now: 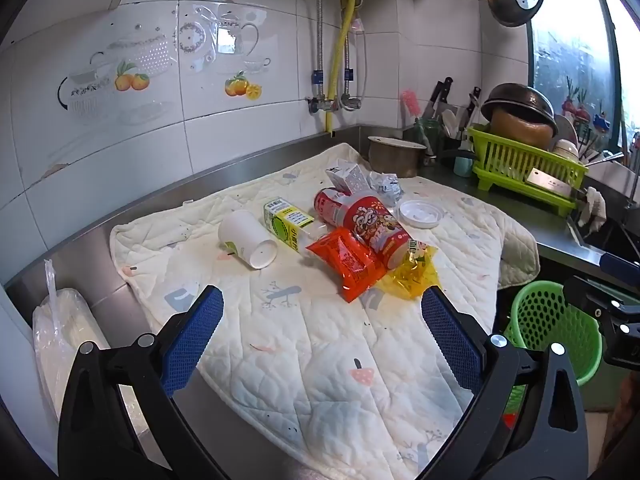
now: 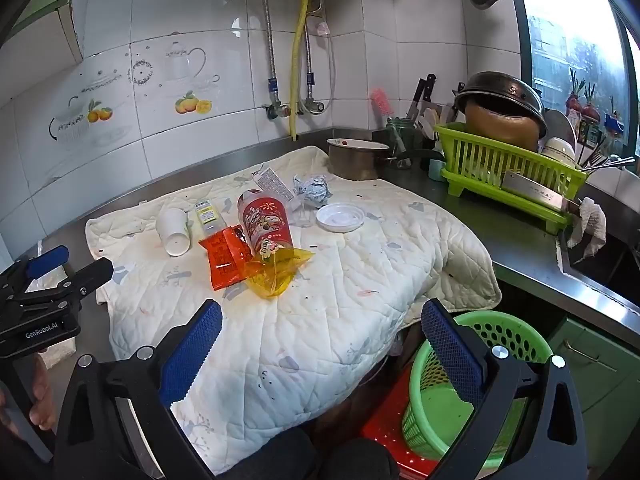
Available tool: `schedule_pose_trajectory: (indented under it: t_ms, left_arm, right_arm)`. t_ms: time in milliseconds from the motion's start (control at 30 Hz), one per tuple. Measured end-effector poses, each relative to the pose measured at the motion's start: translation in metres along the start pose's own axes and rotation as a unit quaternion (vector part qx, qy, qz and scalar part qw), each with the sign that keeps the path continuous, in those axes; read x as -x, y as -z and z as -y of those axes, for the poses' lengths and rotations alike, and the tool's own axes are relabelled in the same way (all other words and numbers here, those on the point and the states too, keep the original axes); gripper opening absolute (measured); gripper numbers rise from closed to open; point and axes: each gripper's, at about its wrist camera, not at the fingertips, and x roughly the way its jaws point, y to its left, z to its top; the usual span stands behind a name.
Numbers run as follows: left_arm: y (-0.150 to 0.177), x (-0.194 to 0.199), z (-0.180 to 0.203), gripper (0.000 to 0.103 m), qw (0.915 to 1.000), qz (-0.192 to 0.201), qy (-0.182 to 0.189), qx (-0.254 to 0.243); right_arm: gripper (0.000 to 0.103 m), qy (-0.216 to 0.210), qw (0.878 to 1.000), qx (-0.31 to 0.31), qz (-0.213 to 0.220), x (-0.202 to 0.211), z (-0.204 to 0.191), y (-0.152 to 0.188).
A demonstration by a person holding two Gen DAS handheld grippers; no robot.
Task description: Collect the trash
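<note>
Quilted mat on steel counter, trash pile well beyond both wide, empty grippers.

Daylight enters from the window at the upper right in both views, and its panes are blown out to near white at the far edge. The white wall tiles carry soft glare patches. The quilted cloth is evenly lit, with only faint, short shadows under the litter. Strong fisheye bending curves the counter edge and darkens the corners. The centre is sharp; objects at the rim look slightly smeared, perhaps from lens softness.
</note>
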Motion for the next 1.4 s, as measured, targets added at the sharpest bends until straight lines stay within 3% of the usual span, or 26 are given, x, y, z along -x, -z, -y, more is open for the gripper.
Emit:
schedule_pose_trajectory:
  t_ms: [1400]
  left_arm:
    - [-0.0002, 0.0004, 0.0008, 0.098, 1.0, -0.002, -0.003, -0.006]
  right_arm:
    - [0.097, -0.004, 1.0, -0.003, -0.003, -0.0015, -0.0017, -0.0004]
